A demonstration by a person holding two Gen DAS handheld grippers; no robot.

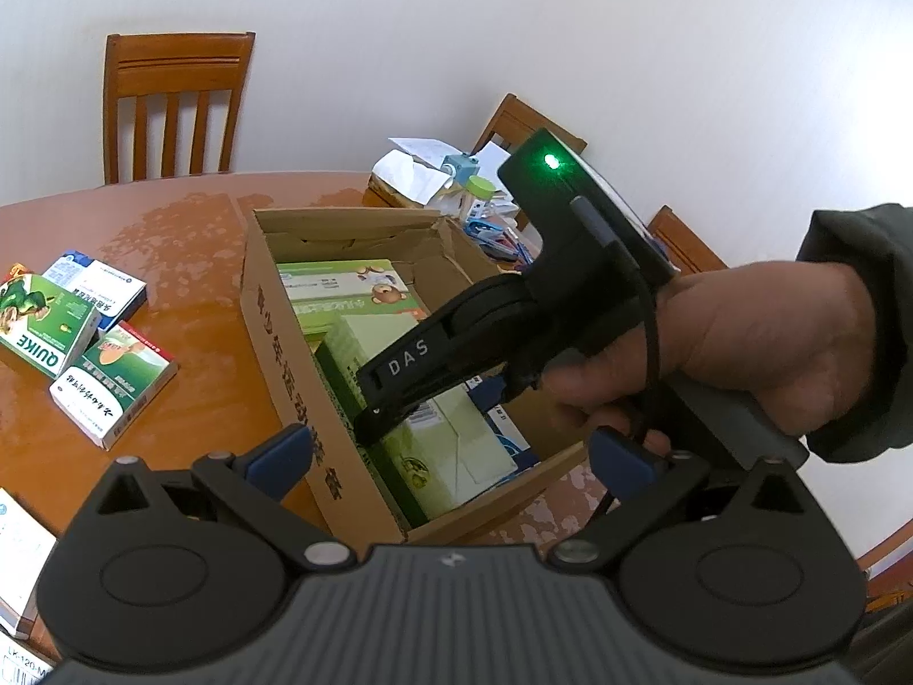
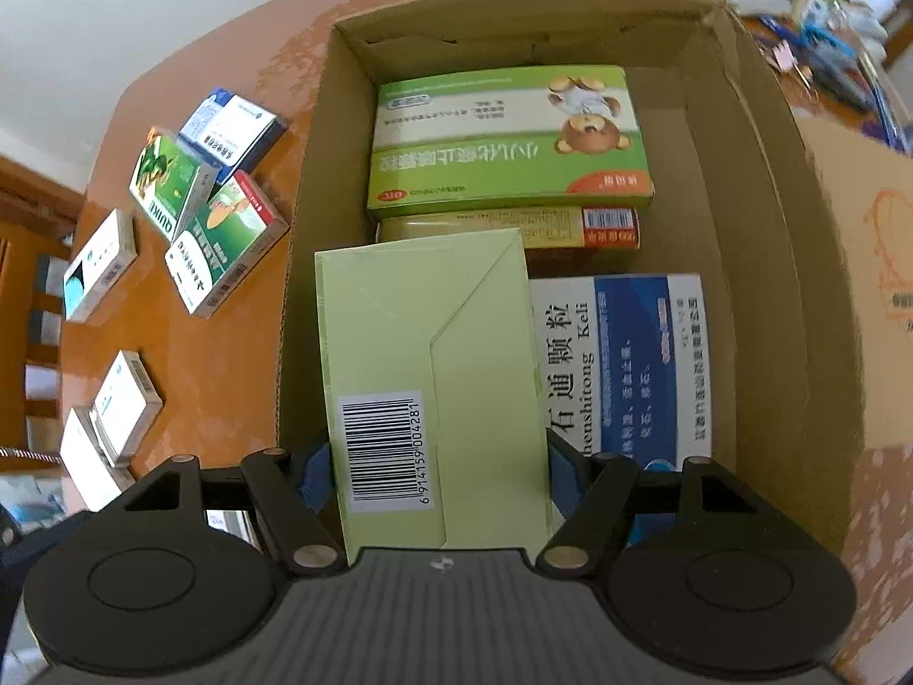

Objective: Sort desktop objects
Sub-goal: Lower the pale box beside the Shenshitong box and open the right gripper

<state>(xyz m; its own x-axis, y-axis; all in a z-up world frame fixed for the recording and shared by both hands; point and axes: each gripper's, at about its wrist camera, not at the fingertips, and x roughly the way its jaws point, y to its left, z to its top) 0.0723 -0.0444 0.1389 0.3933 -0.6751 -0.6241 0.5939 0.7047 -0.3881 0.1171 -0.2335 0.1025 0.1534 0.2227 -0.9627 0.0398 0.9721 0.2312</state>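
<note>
An open cardboard carton (image 2: pixel 302 228) stands on the wooden table. Inside lie a green box with a bear (image 2: pixel 502 137), a yellow-red box (image 2: pixel 513 228) and a blue-white box (image 2: pixel 627 365). My right gripper (image 2: pixel 439 479) points steeply down into the carton, shut on a pale green box (image 2: pixel 422 342) with a barcode. In the left wrist view that pale green box (image 1: pixel 456 445) hangs low in the carton (image 1: pixel 274 331), under a person's hand (image 1: pixel 742 354). My left gripper (image 1: pixel 453 456) is open and holds nothing, at the carton's near corner.
Loose medicine boxes lie left of the carton: a green QUIKE box (image 1: pixel 45 319), a green-white one (image 1: pixel 114 388), a blue-white one (image 1: pixel 97 279), and white ones (image 2: pixel 102 262) nearer the table edge. A pile of clutter (image 1: pixel 451 182) sits behind the carton. A wooden chair (image 1: pixel 177 103) stands beyond.
</note>
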